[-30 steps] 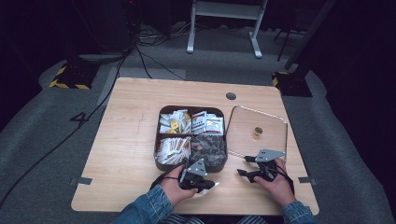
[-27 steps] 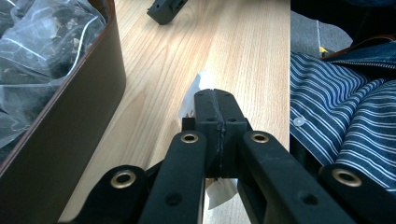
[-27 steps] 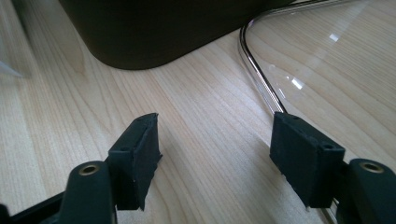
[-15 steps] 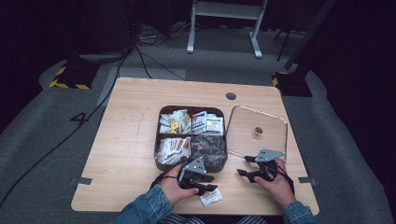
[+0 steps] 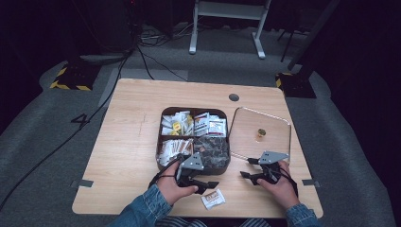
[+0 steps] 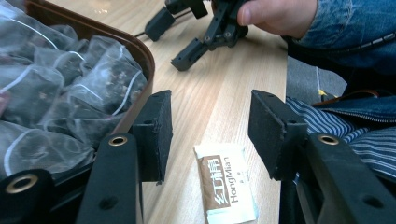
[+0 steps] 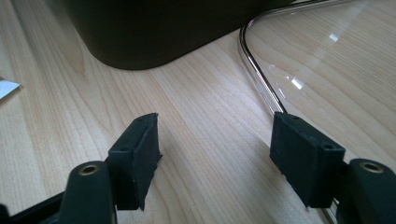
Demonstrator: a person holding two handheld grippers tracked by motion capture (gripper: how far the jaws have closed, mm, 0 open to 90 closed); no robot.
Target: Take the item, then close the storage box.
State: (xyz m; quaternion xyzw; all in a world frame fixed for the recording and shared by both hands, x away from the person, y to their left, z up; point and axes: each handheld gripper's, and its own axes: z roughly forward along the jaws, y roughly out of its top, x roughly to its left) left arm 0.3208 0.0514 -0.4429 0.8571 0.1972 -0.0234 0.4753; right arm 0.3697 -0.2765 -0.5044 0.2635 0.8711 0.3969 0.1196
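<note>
My left gripper (image 5: 204, 182) is spread wide and holds nothing. The sachet (image 5: 213, 199) lies flat on the table (image 5: 127, 142), just beside the near wall of the dark tray (image 5: 194, 138) and outside of it. In my left gripper view the sachet (image 6: 226, 188) sits between my two black jaws, a little lower than their tips, and they do not touch it. My right gripper (image 5: 249, 169) is also spread and empty; it rests near the front corner of the clear lid (image 5: 257, 132), which lies on the table to the right of the tray.

I judge that the work is at an early or middle step. The tray is open and its compartments are full of packets, and this one sachet is out on the wood. What is left, I think, is to close on the sachet, lift it and carry it to its place. I cannot tell from here which compartment it belongs to.

The high view gives me the whole layout: four compartments, the lid with a small gold knob (image 5: 260, 133), both my hands. The left gripper view gives me the brown print on the sachet and the mesh tea bags (image 6: 56, 88) in the near compartment. The right gripper view gives me the metal rim of the lid (image 7: 261, 88), close to my right jaw.
</note>
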